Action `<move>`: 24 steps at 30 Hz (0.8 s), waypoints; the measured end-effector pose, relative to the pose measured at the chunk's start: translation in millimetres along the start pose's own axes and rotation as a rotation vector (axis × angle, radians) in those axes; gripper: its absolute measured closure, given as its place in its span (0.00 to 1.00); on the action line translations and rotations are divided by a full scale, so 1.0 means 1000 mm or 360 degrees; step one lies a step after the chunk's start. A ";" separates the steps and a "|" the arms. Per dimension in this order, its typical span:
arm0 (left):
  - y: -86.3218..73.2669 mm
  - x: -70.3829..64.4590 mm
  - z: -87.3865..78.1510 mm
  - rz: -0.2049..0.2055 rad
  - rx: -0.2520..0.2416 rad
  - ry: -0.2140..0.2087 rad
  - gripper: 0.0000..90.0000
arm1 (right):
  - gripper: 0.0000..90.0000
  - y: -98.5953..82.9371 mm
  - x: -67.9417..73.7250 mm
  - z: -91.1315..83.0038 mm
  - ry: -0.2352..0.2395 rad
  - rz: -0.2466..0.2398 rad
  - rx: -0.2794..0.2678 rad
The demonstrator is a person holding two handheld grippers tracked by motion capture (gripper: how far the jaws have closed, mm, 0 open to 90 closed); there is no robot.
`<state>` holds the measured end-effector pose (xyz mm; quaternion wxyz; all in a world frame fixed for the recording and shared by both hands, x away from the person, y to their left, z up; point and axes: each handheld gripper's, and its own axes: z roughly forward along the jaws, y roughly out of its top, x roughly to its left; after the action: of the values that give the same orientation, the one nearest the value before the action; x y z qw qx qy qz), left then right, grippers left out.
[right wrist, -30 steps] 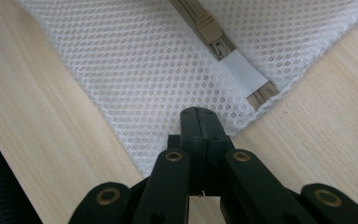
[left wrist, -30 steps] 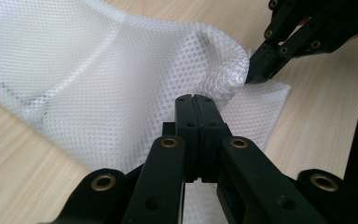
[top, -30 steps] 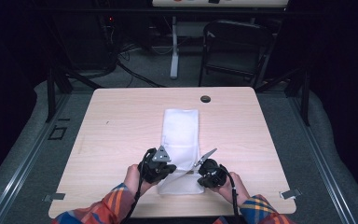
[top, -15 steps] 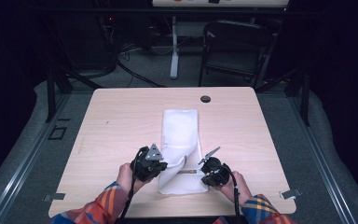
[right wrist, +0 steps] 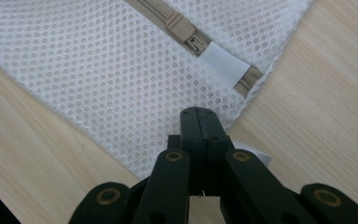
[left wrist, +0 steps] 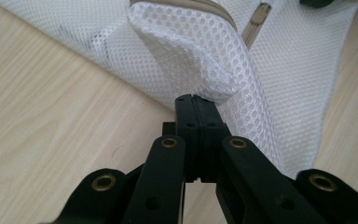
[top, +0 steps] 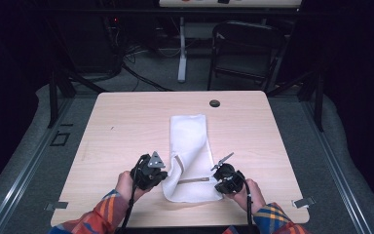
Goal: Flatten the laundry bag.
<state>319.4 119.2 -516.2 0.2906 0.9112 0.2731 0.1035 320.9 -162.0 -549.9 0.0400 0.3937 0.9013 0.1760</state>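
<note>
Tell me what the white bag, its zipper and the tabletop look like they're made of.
White bag: soft synthetic mesh, probably polyester; a regular grid of small holes, and it folds limply where the left gripper pinches it. Zipper: beige, matte, apparently plastic teeth on fabric tape. Tabletop: light wood-grain surface, smooth, likely laminate rather than solid wood.

Light wood table (top: 126, 131), rounded corners, bare surface running out ahead of and to both sides of the left gripper (top: 149, 171) and right gripper (top: 228, 178). Black round grommet (top: 215, 103) near the table's far edge, well ahead of the right gripper. Beyond that edge, on grey floor (top: 151, 78): black folding chair (top: 243, 53), white stand leg (top: 181, 48), black cables (top: 126, 63). Grey metal brackets on the floor: one (top: 56, 205) outboard of the left gripper, one (top: 303, 202) outboard of the right.
</note>
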 end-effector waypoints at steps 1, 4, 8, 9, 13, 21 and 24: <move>-0.001 0.000 0.000 -0.0003 0.0009 -0.0002 1.00 | 1.00 -0.001 -0.001 0.000 -0.0002 0.0020 -0.0003; -0.004 0.001 0.000 0.0001 0.0041 0.0006 1.00 | 1.00 -0.002 -0.001 -0.001 -0.0020 0.0036 0.0002; -0.007 0.001 0.002 0.0003 0.0090 0.0010 1.00 | 1.00 -0.004 -0.002 -0.003 -0.0022 0.0047 0.0035; -0.008 0.002 0.002 0.0007 0.0109 0.0011 1.00 | 1.00 -0.006 -0.002 -0.003 -0.0031 0.0073 0.0017; -0.009 0.002 0.003 0.0004 0.0135 -0.0005 1.00 | 1.00 -0.010 -0.001 -0.005 -0.0021 0.0066 0.0059; -0.007 0.000 0.003 0.0015 0.0125 -0.0001 1.00 | 1.00 -0.001 -0.005 -0.015 -0.0004 -0.0035 -0.0103; -0.006 0.000 0.004 0.0027 0.0128 0.0001 1.00 | 1.00 0.008 -0.007 -0.013 -0.0061 -0.0082 -0.0187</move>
<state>318.1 121.7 -523.3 0.2528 0.9244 0.2694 0.0951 328.8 -165.8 -535.6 0.0848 0.3707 0.8983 0.2200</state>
